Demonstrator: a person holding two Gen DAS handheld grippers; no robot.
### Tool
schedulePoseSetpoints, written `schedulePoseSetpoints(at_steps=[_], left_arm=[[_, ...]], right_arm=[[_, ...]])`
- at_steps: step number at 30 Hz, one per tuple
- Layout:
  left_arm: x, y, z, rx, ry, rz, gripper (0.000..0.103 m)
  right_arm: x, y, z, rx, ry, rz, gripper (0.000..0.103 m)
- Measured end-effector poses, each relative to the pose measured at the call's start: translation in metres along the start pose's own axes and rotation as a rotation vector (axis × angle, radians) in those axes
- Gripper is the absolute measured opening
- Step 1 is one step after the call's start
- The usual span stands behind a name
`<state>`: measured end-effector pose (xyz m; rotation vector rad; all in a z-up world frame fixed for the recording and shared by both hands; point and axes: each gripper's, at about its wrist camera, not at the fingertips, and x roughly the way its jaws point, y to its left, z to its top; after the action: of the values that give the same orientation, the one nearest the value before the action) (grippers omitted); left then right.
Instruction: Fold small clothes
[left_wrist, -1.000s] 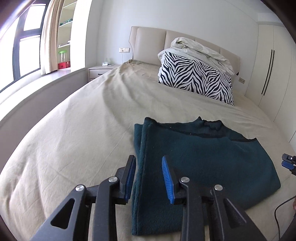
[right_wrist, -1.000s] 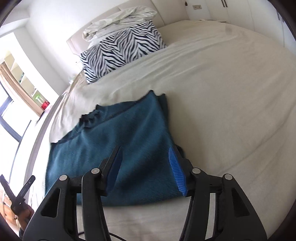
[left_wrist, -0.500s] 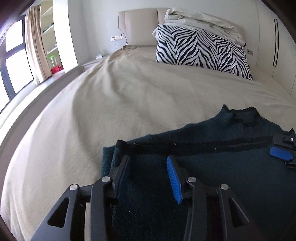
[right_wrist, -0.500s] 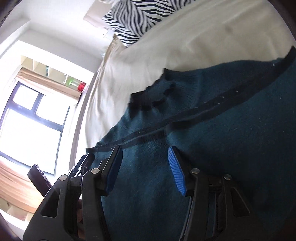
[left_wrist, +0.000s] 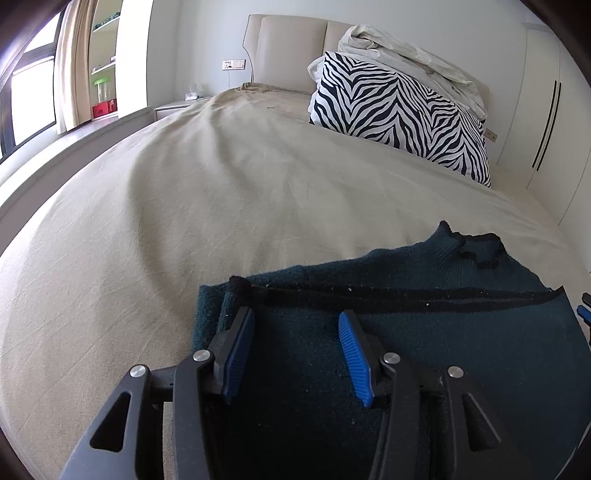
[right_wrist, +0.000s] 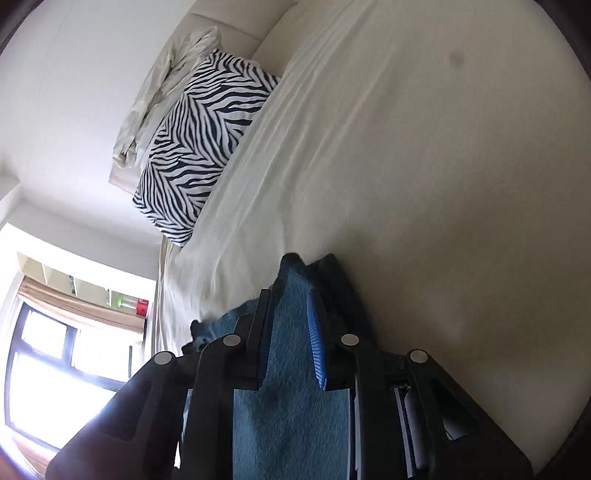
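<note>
A dark teal knitted sweater (left_wrist: 424, 332) lies folded on the beige bed, its collar at the far right edge. My left gripper (left_wrist: 295, 325) is open, its blue pads low over the sweater's near left corner, beside a black seam. My right gripper (right_wrist: 288, 306) is shut on a fold of the teal sweater (right_wrist: 291, 354), which bunches between the two fingers and rises past the tips. A tip of the right gripper shows at the right edge of the left wrist view (left_wrist: 585, 306).
The beige bedspread (left_wrist: 221, 192) stretches far ahead. A zebra-print pillow (left_wrist: 399, 114) with a crumpled white quilt (left_wrist: 413, 59) on it lies at the headboard. A window sill and shelves are on the left, a wardrobe on the right.
My right gripper has closed on the sweater's edge and rolled sideways. My left gripper has stayed open over the sweater's left corner, shifting slightly.
</note>
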<state>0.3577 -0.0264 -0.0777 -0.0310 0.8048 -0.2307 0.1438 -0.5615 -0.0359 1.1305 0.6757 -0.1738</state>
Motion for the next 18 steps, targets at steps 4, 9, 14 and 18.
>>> schedulePoseSetpoints(at_steps=[4, 9, 14, 18], left_arm=[[-0.001, 0.0, 0.0, 0.0, -0.003, -0.001, 0.051], [-0.001, 0.004, -0.001, -0.013, -0.008, -0.023, 0.051], [-0.001, 0.006, -0.002, -0.017, -0.014, -0.029, 0.051], [-0.002, 0.006, -0.002, -0.018, -0.016, -0.031, 0.051]], right_arm=[[-0.017, 0.048, -0.052, -0.169, 0.133, 0.141, 0.018], [0.026, 0.06, -0.142, -0.29, 0.359, 0.132, 0.018], [-0.011, 0.01, -0.123, -0.146, 0.214, 0.173, 0.014], [-0.064, -0.041, -0.096, -0.03, 0.053, 0.099, 0.013]])
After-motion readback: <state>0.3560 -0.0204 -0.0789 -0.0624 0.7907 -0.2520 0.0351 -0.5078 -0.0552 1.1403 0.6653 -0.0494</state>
